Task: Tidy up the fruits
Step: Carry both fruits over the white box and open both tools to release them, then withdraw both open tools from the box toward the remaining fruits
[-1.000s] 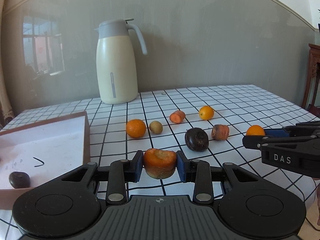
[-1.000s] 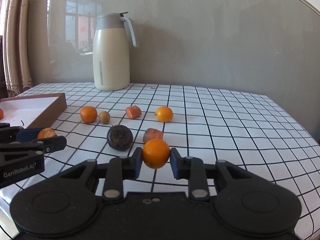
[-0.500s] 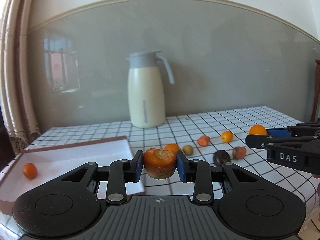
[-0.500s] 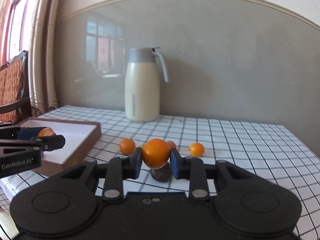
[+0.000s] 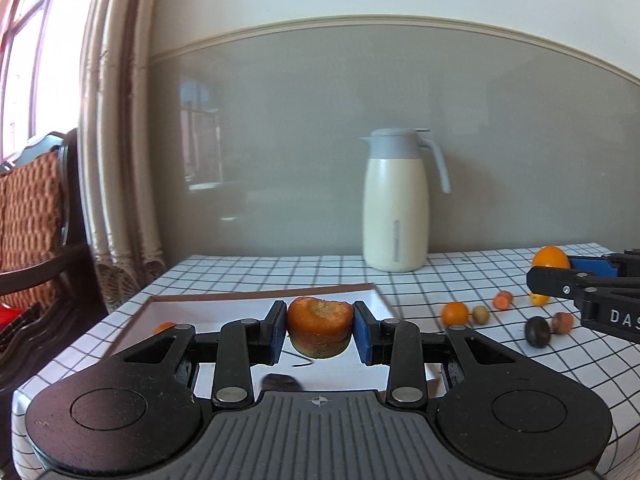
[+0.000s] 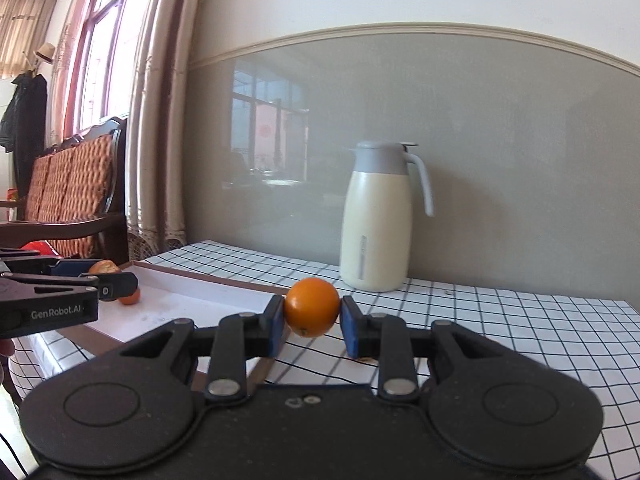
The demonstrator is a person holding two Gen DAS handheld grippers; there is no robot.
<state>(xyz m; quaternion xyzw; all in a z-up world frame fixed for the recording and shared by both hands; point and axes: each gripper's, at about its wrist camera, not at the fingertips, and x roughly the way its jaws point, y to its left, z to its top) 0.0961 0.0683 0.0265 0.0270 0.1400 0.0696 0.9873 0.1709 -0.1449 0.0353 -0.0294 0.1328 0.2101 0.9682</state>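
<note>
My left gripper [image 5: 320, 330] is shut on a cut orange fruit piece [image 5: 319, 326] and holds it above the brown-rimmed white tray [image 5: 256, 295]. The tray holds a small orange fruit [image 5: 165, 327] and a dark fruit [image 5: 280, 381]. My right gripper [image 6: 314, 322] is shut on a round orange [image 6: 313, 307], raised over the table just right of the tray [image 6: 208, 278]. The right gripper also shows in the left wrist view [image 5: 554, 266]. Several loose fruits lie on the table: an orange [image 5: 455, 313], a greenish fruit [image 5: 480, 314], a dark plum [image 5: 537, 331].
A cream thermos jug [image 5: 396, 204] stands at the back of the checkered table [image 5: 280, 274] by the grey wall. A wooden chair with an orange cushion [image 5: 30, 220] and curtains stand to the left.
Both grippers have risen and swung left toward the tray, each still holding its fruit. The left one has gone from beside the tray to above it.
</note>
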